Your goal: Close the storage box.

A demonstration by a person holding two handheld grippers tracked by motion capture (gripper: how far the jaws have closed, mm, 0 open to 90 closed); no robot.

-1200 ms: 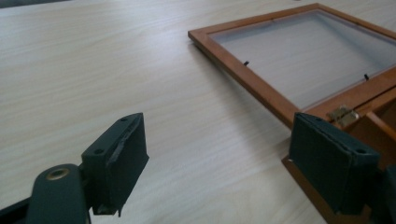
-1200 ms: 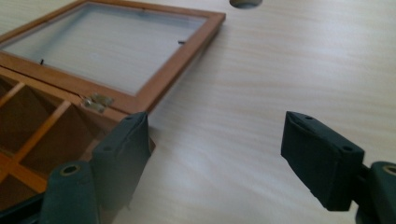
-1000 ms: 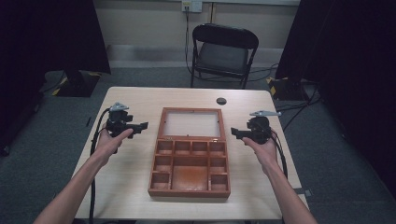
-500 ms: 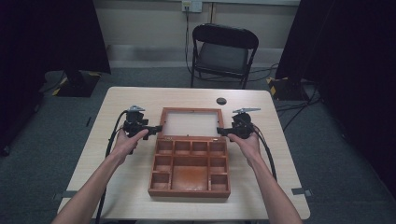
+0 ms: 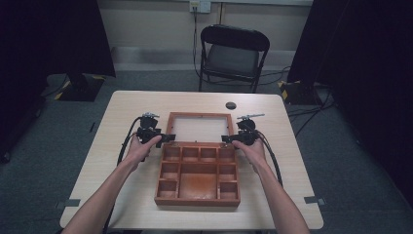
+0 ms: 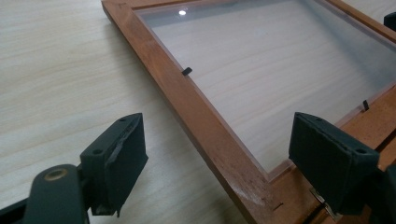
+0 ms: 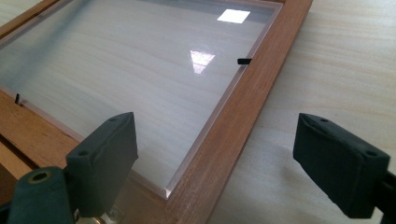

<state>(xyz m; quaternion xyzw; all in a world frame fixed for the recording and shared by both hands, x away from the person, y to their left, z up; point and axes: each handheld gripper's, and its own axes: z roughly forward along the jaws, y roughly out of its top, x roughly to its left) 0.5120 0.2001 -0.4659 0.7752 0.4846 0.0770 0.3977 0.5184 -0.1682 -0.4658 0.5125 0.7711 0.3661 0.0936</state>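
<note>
The glazed lid point(image 5: 198, 127) of the wooden box point(image 5: 198, 192), lying flat at frame centre, is being straddled by the open left gripper point(image 5: 168, 138) and right gripper point(image 5: 225, 139). The right jaws have just been opening. Neither side rail is being gripped yet; closing is judged outstanding.

Bare bench point(image 5: 131, 107) lies open on both outer sides; the lid frame point(image 5: 198, 115) and compartment box point(image 5: 197, 200) block the middle.

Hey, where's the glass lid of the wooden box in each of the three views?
High view: the glass lid lies open flat at table centre, behind the compartments.
Left gripper view: it fills the upper right.
Right gripper view: it fills the upper left.
Shared landmark: its wooden frame.
</note>
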